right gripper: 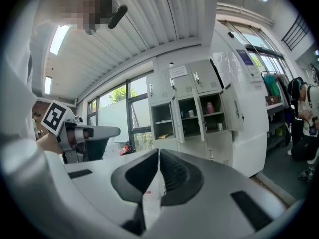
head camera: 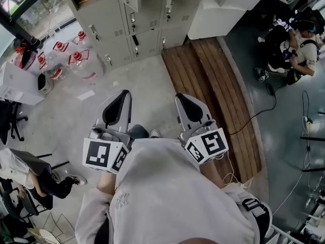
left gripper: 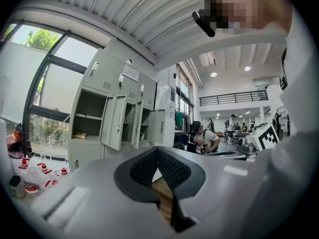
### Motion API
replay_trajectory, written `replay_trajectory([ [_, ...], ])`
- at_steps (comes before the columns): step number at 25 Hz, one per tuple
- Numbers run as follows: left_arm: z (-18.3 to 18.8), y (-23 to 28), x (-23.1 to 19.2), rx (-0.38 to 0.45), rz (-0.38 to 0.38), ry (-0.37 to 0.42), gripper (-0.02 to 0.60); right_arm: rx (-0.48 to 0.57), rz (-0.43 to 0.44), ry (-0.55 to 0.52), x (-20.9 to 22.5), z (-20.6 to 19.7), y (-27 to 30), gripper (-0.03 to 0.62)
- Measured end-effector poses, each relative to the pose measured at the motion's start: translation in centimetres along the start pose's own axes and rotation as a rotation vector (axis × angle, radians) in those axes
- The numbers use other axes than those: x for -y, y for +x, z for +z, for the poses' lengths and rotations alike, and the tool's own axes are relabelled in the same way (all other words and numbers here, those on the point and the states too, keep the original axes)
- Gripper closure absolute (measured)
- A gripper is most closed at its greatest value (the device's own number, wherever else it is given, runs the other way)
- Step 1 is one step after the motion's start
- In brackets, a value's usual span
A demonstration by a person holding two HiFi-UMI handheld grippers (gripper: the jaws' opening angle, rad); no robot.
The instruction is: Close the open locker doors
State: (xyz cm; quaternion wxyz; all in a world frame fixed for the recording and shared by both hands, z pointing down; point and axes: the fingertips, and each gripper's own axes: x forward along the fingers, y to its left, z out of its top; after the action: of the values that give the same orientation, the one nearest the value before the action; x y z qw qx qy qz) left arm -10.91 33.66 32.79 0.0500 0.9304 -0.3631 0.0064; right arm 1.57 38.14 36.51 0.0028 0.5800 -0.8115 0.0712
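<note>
The left gripper (head camera: pixel 122 96) and the right gripper (head camera: pixel 184 98) are held well short of the lockers (head camera: pixel 114 19), jaws pressed together on nothing. Several locker doors (left gripper: pixel 114 121) are seen standing open.

Setting: large industrial-style workspace, a lab or workshop hall. Evidence: a bank of grey metal lockers (head camera: pixel 127 29) with tall windows (left gripper: pixel 50 68) to its left and a corrugated ceiling (left gripper: pixel 124 9) above. Bare concrete floor (head camera: pixel 132 85) and a plank platform (head camera: pixel 213 85) lie in front. Trailing cables (head camera: pixel 264 111) and a seated person (head camera: pixel 299 50) are to its right.
</note>
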Motion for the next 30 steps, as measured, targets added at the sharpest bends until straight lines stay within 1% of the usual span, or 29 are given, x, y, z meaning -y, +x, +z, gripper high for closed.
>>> replay_trajectory([
  [4, 0.3, 0.9, 0.5, -0.005, -0.036, -0.008, 0.574, -0.014, -0.031, 0.014, 0.3, -0.2, -0.5, 0.576],
  [8, 0.0, 5.1, 1.4, -0.006, -0.152, -0.028, 0.574, -0.008, -0.145, 0.021, 3.3, -0.1, -0.6, 0.576],
  [11, -0.5, 7.5, 2.1, -0.029, -0.237, -0.043, 0.574, -0.019, -0.222, 0.026, 4.7, -0.1, -0.7, 0.576],
  [14, -0.4, 9.4, 2.6, -0.042, -0.319, -0.032, 0.574, -0.013, -0.293, 0.035, 5.8, 0.2, -0.5, 0.576],
  [17, 0.8, 10.8, 1.5, -0.021, -0.364, -0.007, 0.574, 0.012, -0.339, 0.043, 6.6, 0.6, 1.0, 0.576],
  [20, 1.8, 11.6, -1.4, -0.011, -0.362, 0.015, 0.574, 0.041, -0.341, 0.043, 6.4, 1.5, 4.0, 0.576],
  [24, 3.3, 12.1, -7.3, 0.004, -0.3, 0.033, 0.574, 0.07, -0.284, 0.037, 4.8, 2.7, 9.7, 0.576],
  [27, 3.4, 12.3, -10.9, 0.001, -0.252, 0.02, 0.574, 0.055, -0.247, 0.012, 3.6, 2.8, 13.2, 0.576],
  [30, 2.8, 12.9, -13.1, -0.015, -0.215, -0.003, 0.574, 0.016, -0.219, -0.022, 3.0, 2.2, 15.8, 0.576],
])
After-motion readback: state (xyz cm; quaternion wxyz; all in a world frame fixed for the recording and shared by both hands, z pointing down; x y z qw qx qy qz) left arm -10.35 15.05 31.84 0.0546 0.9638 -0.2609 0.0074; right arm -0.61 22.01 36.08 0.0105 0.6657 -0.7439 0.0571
